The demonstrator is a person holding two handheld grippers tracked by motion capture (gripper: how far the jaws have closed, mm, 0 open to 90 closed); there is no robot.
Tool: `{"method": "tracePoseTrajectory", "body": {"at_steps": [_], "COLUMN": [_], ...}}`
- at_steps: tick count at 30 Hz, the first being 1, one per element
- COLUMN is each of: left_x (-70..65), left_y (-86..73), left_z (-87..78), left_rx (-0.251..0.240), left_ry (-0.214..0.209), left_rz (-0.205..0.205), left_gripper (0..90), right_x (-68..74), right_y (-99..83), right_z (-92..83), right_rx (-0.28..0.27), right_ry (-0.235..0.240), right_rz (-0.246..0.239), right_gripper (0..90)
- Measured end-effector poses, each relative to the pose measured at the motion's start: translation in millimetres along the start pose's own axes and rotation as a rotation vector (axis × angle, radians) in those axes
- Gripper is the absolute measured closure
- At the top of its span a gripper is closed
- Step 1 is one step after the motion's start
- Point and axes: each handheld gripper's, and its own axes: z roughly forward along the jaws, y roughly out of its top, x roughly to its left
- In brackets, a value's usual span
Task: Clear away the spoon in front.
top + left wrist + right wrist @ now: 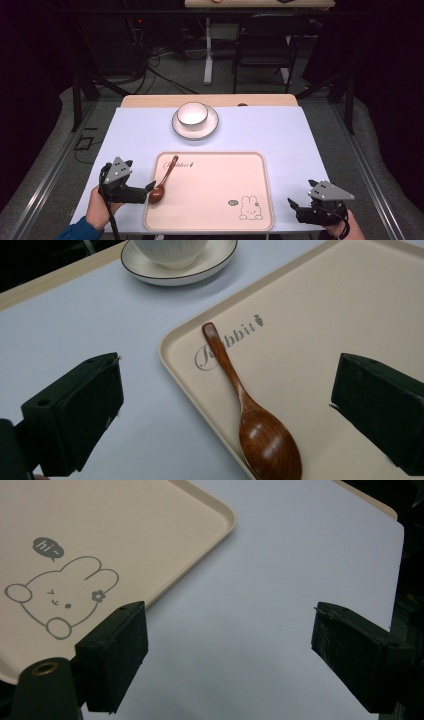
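Observation:
A brown wooden spoon lies on the left side of a beige tray, bowl end toward me, handle pointing away over the "Rabbit" lettering. My left gripper is at the tray's left edge, open, with nothing between its pads; its tips are close to the spoon's bowl. Off the tray's right front corner, my right gripper hovers open over the bare mat, beside the tray's rabbit drawing. A white bowl sits on a saucer beyond the tray.
A pale blue mat covers the wooden table. Beyond the table's far edge stand a dark folding chair and a white table leg, with cables on the floor. Bare mat lies on both sides of the tray.

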Motion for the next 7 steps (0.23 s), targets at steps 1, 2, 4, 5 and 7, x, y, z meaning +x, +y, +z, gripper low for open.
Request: {"method": "tracePoseTrajectory", "body": {"at_steps": [1, 2, 4, 5, 7], "left_x": [0.4, 0.3, 1.1, 2.4, 4.1], "left_y": [-2.2, -4.3, -6.7, -7.0, -7.5], "left_z": [0.2, 0.8, 2.0, 2.6, 3.9], "left_rx": [0.006, 0.012, 0.026, 0.027, 0.023], "left_ry": [0.006, 0.012, 0.025, 0.025, 0.036], "left_rz": [0.000, 0.002, 0.016, 0.011, 0.000], "left_gripper": [0.3, 0.3, 0.3, 0.3, 0.3], "right_x": [-0.1, -0.1, -0.1, -0.1, -0.2], "right_y": [-0.1, -0.1, -0.2, -0.2, -0.3], "right_z": [0.0, -0.1, -0.1, 0.0, 0.0], "right_rx": [0.000, -0.001, 0.000, 0.000, 0.000], "right_ry": [0.000, -0.001, 0.000, -0.001, -0.001], "right_rz": [0.000, 0.001, 0.000, -0.001, -0.001], "right_gripper": [14.3, 14.3, 14.3, 14.3, 14.3]}}
